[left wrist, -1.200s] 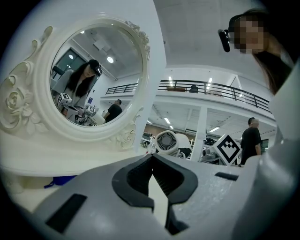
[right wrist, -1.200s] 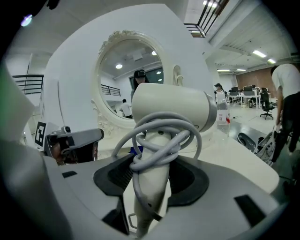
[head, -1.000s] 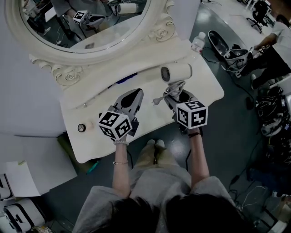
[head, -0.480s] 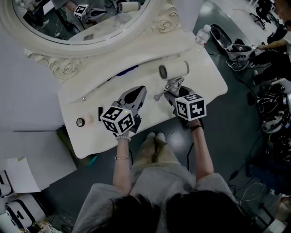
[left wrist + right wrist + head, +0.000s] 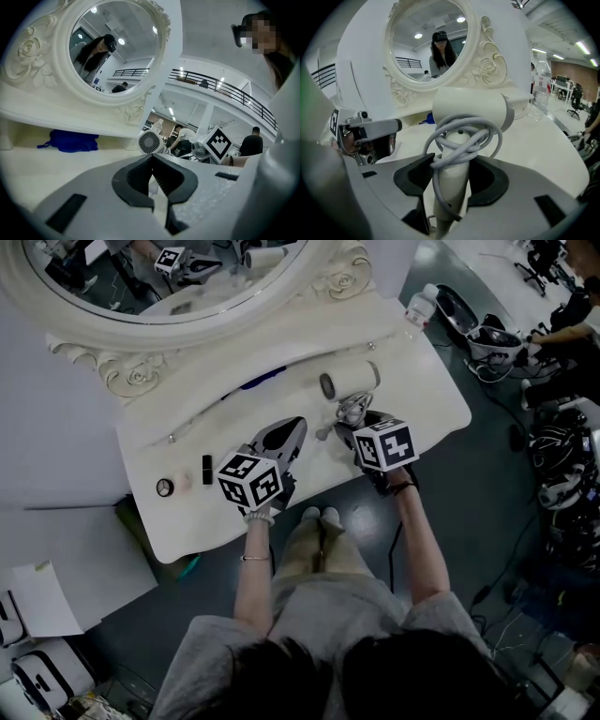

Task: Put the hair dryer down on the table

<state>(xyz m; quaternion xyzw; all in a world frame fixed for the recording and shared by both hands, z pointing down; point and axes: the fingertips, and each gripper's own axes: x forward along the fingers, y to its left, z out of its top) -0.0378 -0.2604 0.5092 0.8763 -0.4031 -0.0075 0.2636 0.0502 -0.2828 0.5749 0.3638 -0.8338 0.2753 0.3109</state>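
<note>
At the front edge of the table (image 5: 427, 423), right of centre: right gripper (image 5: 454, 160) clamped on the handle of the hair dryer (image 5: 471, 110), one pad pressing each side. Grey cord (image 5: 499, 140) wound in loose loops round the handle, just above the jaws. Dryer held with its handle toward the front edge and its barrel crosswise beyond the jaws. Barrel over the right half of the tabletop, between the front edge and the raised back shelf. Contact between dryer and tabletop: cannot tell from any view. Round rear grille turned toward the left gripper (image 5: 151, 156).

Near the middle of the front edge: left gripper beside the dryer, not touching it. Jaws closed tip to tip, nothing between them, only pale tabletop visible through the gap behind the tips. Nose aimed toward the back shelf.

Toward the left front corner: small round item (image 5: 165, 487) and short dark stick (image 5: 206, 468), both on the tabletop, well apart from both grippers.

Further back, under the shelf overhang: blue cloth (image 5: 70, 140), bunched.

Above the shelf: oval mirror (image 5: 187, 287) in a carved white frame, the person reflected in the glass.

At the right back corner: clear plastic bottle (image 5: 540, 91), upright.

Beyond the right edge, on the dark floor: another person (image 5: 567, 329).
</note>
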